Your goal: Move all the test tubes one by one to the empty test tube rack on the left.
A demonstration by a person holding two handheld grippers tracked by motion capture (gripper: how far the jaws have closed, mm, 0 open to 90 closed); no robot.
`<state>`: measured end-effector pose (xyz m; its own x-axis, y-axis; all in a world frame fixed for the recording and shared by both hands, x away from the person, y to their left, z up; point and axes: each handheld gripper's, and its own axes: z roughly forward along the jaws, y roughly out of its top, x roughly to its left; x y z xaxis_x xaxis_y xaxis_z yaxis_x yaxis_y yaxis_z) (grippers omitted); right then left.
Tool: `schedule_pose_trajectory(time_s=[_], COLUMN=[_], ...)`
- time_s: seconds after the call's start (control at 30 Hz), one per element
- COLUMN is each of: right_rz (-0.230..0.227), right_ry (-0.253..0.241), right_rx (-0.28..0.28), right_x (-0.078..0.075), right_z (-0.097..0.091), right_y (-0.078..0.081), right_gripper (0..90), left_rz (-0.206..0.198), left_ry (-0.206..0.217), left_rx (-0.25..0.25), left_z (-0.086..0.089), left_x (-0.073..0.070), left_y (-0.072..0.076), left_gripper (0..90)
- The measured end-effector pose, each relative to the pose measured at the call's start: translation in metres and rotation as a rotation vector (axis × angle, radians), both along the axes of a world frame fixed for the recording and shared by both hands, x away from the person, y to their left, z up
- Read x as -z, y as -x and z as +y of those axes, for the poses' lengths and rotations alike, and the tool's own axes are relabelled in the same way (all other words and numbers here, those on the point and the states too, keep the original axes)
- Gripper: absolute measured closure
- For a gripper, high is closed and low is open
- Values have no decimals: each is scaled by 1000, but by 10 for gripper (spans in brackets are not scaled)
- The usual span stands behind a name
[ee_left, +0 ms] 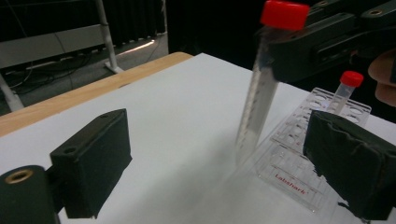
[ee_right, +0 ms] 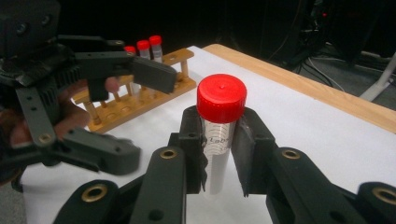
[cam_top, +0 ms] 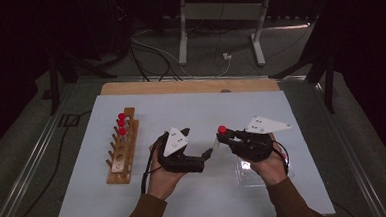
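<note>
The tube, clear with a red cap, sits clamped in the right gripper just under the cap, over the middle of the bench, a little toward its right edge. The right gripper view shows the grip closely: both pads press the tube's sides, printed lettering shows between them, and the tube's lower end hangs free below the jaws. The left gripper view shows the tube full length and slightly tilted, its tip above the white bench beside a clear rack. That rack lies flat near the right edge of the bench and carries red lettering and a second red-capped tube standing in a far hole; in the high view it is a faint glassy patch partly under the right hand.

The left gripper stands wide, with nothing between its pads, and the tube hangs ahead of them. In the high view it points rightward toward the tube's lower end, the left hand below it.

A wooden rack lies near the left edge of the bench, with three red-capped tubes at its far end. The right gripper view shows those tubes upright behind the left gripper.
</note>
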<state>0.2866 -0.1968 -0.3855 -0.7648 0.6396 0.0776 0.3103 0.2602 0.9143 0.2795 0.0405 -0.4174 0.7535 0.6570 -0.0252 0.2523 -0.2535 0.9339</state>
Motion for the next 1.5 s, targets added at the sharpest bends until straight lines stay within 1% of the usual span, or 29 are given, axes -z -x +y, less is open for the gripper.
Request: schedule_pose_trajectory(time_s=[0.07,0.17,0.23,0.33,0.43,0.63,0.7,0.73,0.8,0.9,0.97,1.07,1.2,1.3,1.4,1.47,1.5], right_rz=[3,6,5,8,9,14,16,15,17,14,16,6,-3,-12,-23,-20,-19], right_ry=[-1,-1,-2,-2,-2,0,1,3,0,0,-16,-25,-22,-18,-18,-15,-9], right_rx=[-5,-14,-19,-25,-30,-38,-43,-45,-47,-55,-69,-79,-54,-27,12,28,34], right_x=[1,1,1,1,1,2,2,2,1,1,0,-2,-5,-6,-8,-9,-9], right_z=[3,7,9,12,14,15,15,15,15,14,13,11,5,-1,-9,-15,-18], right_y=[0,1,1,1,2,1,2,2,2,2,2,3,4,5,4,4,3], right_gripper=[739,739,739,740,739,740,740,740,739,725,636,497,320,233,147,129,104], left_rz=[-1,-8,-18,-32,-34,-39,-42,-40,-34,-34,-29,-21,-14,-12,-12,-13,-14], left_ry=[-4,-24,-34,-48,-51,-53,-58,-54,-43,-40,-35,-28,-21,-16,-10,-5,-6], left_rx=[5,19,24,30,43,73,69,70,77,83,80,69,50,36,20,9,6], left_z=[-4,-10,-13,-17,-18,-19,-19,-18,-17,-16,-16,-14,-9,-4,2,6,8], left_x=[1,2,3,3,4,4,5,5,5,5,5,6,6,6,5,4,4], left_y=[0,1,2,3,3,4,4,3,2,2,2,0,-2,-3,-4,-4,-4], left_gripper=[158,182,227,345,474,673,718,744,753,758,758,759,759,759,759,760,759])
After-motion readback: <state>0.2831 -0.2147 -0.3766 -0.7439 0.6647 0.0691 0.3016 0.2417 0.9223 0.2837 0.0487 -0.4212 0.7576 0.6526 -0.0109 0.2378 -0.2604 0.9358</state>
